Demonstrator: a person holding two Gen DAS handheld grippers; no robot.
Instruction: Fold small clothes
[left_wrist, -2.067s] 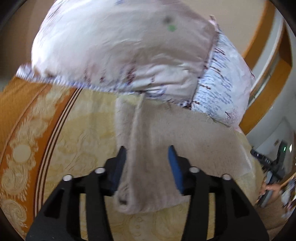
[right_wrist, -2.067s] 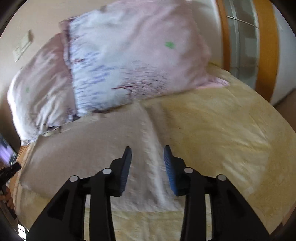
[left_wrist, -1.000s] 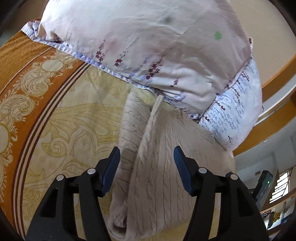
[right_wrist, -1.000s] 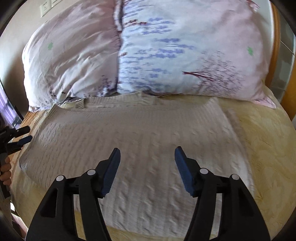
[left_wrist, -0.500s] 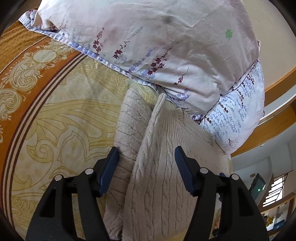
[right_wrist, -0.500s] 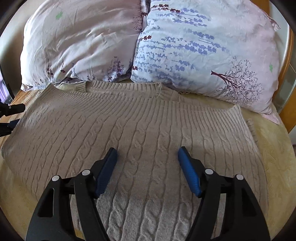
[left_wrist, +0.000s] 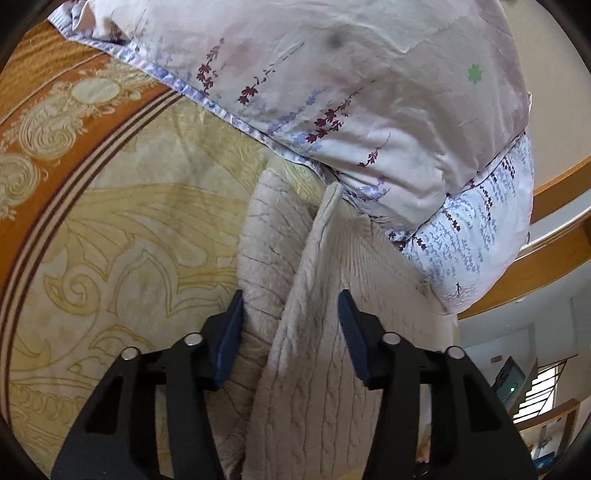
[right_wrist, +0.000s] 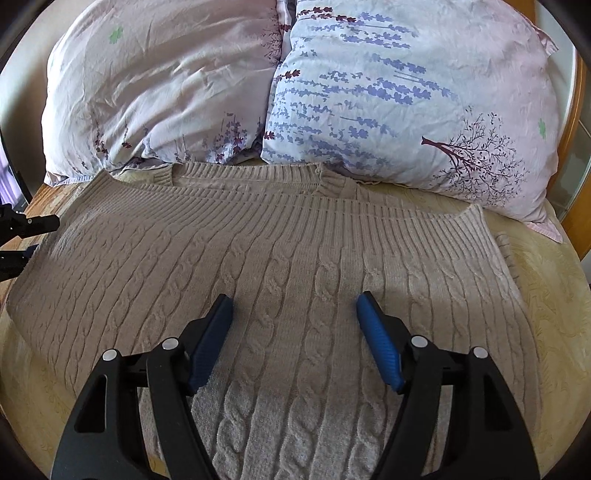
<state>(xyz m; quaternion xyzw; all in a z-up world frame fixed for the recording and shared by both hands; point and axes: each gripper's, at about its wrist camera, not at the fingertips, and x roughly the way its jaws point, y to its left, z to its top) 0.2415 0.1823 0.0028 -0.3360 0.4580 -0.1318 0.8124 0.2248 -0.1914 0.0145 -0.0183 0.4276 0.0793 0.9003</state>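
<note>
A beige cable-knit sweater (right_wrist: 280, 258) lies spread on the bed, its ribbed hem toward the pillows. My right gripper (right_wrist: 293, 314) is open and hovers over the sweater's middle, jaws wide apart. My left gripper (left_wrist: 290, 321) is open at the sweater's left edge (left_wrist: 306, 266), where a raised fold of the knit runs between its jaws. The left gripper also shows at the left border of the right wrist view (right_wrist: 22, 236).
Two floral pillows (right_wrist: 406, 92) (right_wrist: 159, 81) lean at the head of the bed, touching the sweater's far edge. A yellow and orange patterned bedspread (left_wrist: 110, 229) covers the bed. A wooden headboard frame (left_wrist: 554, 251) stands at the right.
Both grippers swung to face the pillows, then moved lower and closer to the sweater. The right gripper's jaws opened wider. The left gripper now straddles the sweater's raised edge.
</note>
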